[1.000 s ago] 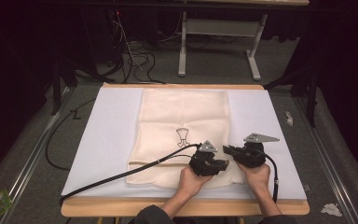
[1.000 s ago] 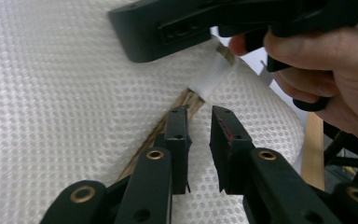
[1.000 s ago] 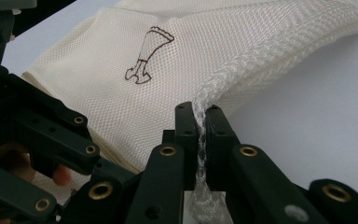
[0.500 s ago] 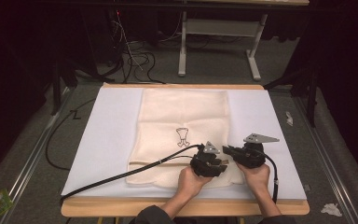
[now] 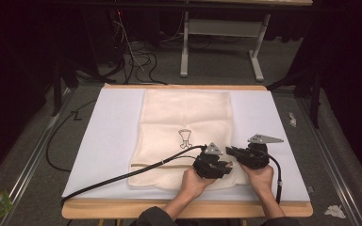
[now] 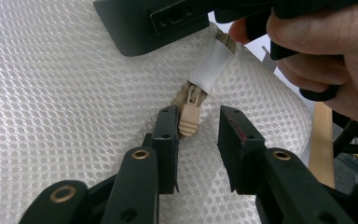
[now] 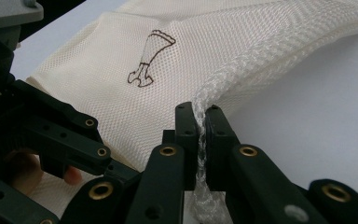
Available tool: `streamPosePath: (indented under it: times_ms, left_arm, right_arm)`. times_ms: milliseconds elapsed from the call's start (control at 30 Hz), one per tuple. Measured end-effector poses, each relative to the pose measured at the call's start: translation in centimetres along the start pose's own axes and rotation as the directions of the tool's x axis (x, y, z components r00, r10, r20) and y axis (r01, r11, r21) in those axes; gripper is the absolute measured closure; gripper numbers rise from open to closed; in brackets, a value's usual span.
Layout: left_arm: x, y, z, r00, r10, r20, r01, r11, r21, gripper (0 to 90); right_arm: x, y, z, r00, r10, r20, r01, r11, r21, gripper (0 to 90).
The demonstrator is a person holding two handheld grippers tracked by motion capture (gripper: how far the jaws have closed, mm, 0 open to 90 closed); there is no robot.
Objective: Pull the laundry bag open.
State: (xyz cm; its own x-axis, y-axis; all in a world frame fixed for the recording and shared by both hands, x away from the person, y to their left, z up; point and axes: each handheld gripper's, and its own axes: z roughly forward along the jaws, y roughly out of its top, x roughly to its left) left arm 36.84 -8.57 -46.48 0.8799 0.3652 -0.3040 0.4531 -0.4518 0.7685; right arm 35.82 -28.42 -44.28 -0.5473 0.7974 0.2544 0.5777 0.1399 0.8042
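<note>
A cream mesh laundry bag (image 5: pixel 184 134) lies flat on the white table cover (image 5: pixel 108 141), its near right corner by the person's hands. The fabric is an open honeycomb net, soft and slightly puckered, with a small dark line drawing (image 5: pixel 185 138) printed near its centre. At the corner, a beige plastic zipper pull (image 6: pixel 189 120), ribbed at its tip, hangs from a slider just below a white woven tab (image 6: pixel 210 67). The left gripper (image 6: pixel 196 130) has its black jaws parted, one on each side of the pull; the left jaw sits just beside it, and contact cannot be confirmed. The right gripper (image 7: pixel 201 123) has its jaws pressed together on a pinched fold of the mesh edge (image 7: pixel 200 135), which rises bunched between them. In the high view both grippers sit close together over the bag's lower right corner, near the wooden table edge (image 5: pixel 184 209).
</note>
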Motion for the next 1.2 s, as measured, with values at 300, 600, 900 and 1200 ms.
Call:
streamPosePath:
  times_ms: [300, 600, 900, 1200]
  left_arm:
    - [0.61, 0.17, 0.32, 0.9996, -0.028, 0.005, 0.028, 0.9996, 0.001, 79.4]
    - [0.32, 0.14, 0.16, 0.9999, 0.002, -0.010, -0.002, 1.0000, -0.004, 81.4]
    - [0.43, 0.57, -0.51, 0.9997, 0.023, -0.005, -0.023, 0.9997, -0.009, 85.1]
    - [0.27, 0.30, -0.22, 0.9999, 0.009, 0.006, -0.009, 1.0000, -0.003, 85.5]
  right_arm:
    - [0.08, -0.03, 0.12, 1.0000, 0.002, 0.000, -0.002, 1.000, 0.010, 87.4]
    - [0.18, -0.01, 0.23, 1.0000, 0.003, -0.001, -0.003, 1.000, 0.006, 87.4]
    - [-0.04, -0.03, 0.11, 1.0000, 0.005, -0.002, -0.005, 1.000, 0.009, 87.3]
    - [0.00, -0.01, 0.21, 1.0000, 0.006, -0.002, -0.006, 1.000, 0.011, 87.3]
